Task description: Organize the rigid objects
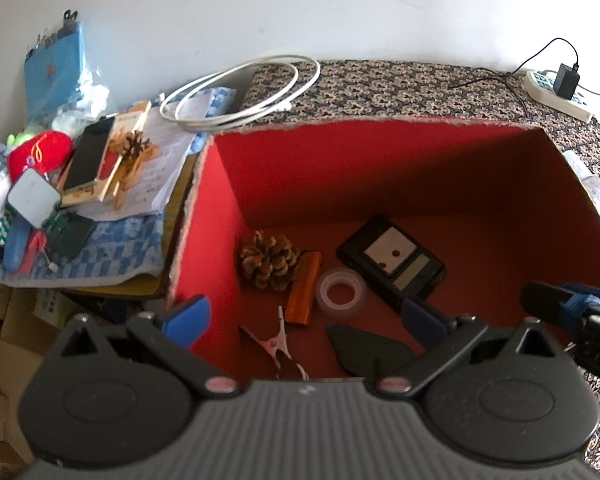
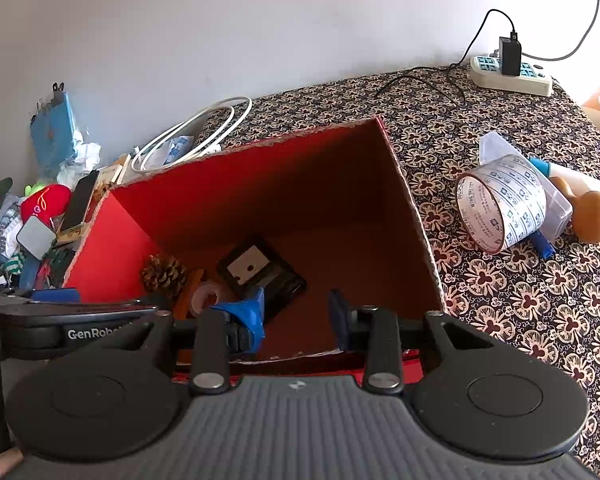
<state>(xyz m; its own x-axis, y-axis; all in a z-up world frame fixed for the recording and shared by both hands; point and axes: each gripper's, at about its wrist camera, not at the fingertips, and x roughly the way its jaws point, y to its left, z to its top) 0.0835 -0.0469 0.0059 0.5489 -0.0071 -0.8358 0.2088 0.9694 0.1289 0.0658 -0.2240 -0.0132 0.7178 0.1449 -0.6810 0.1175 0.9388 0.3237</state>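
An open box with red inner walls (image 1: 380, 168) (image 2: 260, 184) stands on the patterned cloth. On its floor lie a pine cone (image 1: 269, 261) (image 2: 164, 274), an orange block (image 1: 303, 288), a clear tape roll (image 1: 340, 291) (image 2: 206, 296), a black device (image 1: 392, 262) (image 2: 260, 266), a metal clip (image 1: 278, 344) and a flat black piece (image 1: 364, 350). My left gripper (image 1: 306, 320) hangs over the box's near left part, jaws wide open and empty. Above the near rim, my right gripper (image 2: 296, 316) (image 1: 560, 304) shows a narrow empty gap between its blue pads.
Right of the box lie a printed tape roll (image 2: 500, 208), a clear bag and a brown wooden piece (image 2: 588, 212). A power strip with a charger (image 2: 512, 74) sits at the back. Left of the box: a coiled white cable (image 1: 240, 92), a phone (image 1: 88, 152) and mixed clutter.
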